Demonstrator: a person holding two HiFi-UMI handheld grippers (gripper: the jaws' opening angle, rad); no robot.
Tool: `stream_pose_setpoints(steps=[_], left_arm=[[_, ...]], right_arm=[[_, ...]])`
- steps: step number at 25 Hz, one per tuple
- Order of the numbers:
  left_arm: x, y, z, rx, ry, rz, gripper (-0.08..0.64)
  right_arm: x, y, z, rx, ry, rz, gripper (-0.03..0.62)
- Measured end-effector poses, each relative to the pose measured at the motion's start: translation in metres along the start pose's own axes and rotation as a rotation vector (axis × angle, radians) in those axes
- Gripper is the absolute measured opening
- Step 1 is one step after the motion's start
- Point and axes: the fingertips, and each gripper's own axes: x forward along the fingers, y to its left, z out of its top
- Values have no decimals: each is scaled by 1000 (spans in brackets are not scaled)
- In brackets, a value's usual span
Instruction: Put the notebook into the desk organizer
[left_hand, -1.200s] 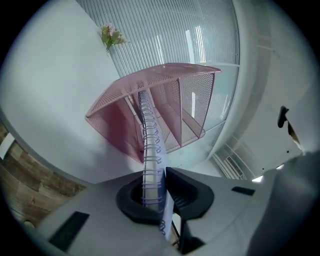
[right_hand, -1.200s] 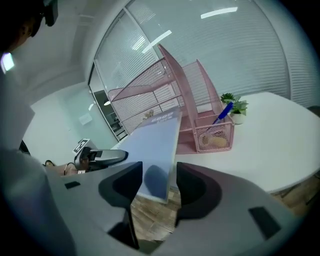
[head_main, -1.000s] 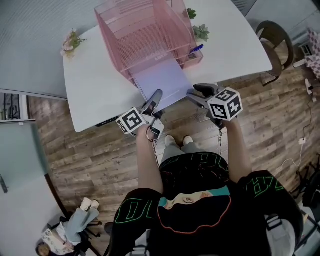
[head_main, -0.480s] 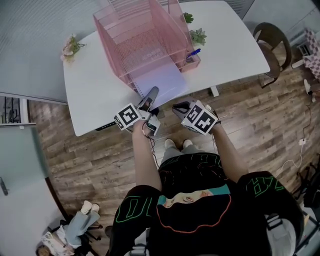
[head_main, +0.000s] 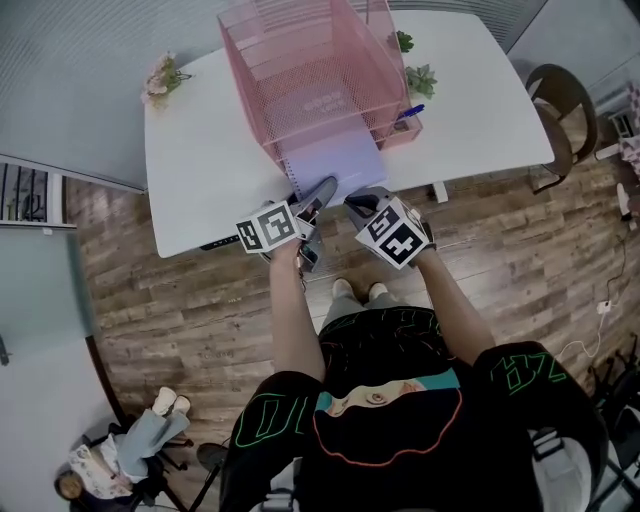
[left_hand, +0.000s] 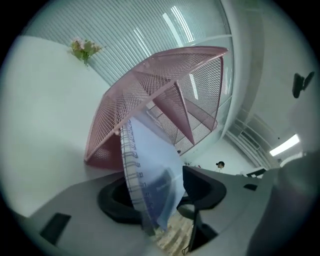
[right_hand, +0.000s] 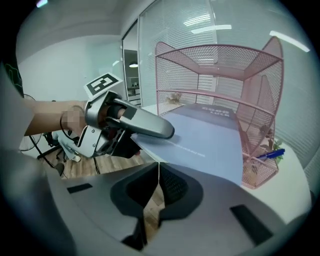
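Light, floppy notebook (head_main: 335, 160): right hand-held gripper (right_hand: 159, 167) pinches its near edge, a sound hold; left hand-held gripper (left_hand: 162, 192), jaws just opened, straddles the spiral.

**Head view:** taken from above the person, facing steeply down, far enough off to take in the whole white table (head_main: 200, 170) and the wooden plank floor (head_main: 180, 320).

**Left gripper view:** low and rolled, looking along the left gripper (left_hand: 162, 192), very near the lilac spiral-bound notebook (left_hand: 150, 170).

**Right gripper view:** from the table's near edge, looking along the right gripper (right_hand: 159, 182) and angled downward, with the left gripper in frame.

All three views share the notebook and the pink wire-mesh desk organizer (head_main: 310, 80).
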Motion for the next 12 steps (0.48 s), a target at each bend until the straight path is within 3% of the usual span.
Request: stream_pose_setpoints(steps=[12], left_arm=[[-23,10,4,201,57,177,261]], right_arm=[[17,-21,36,5,-75,-38,9]])
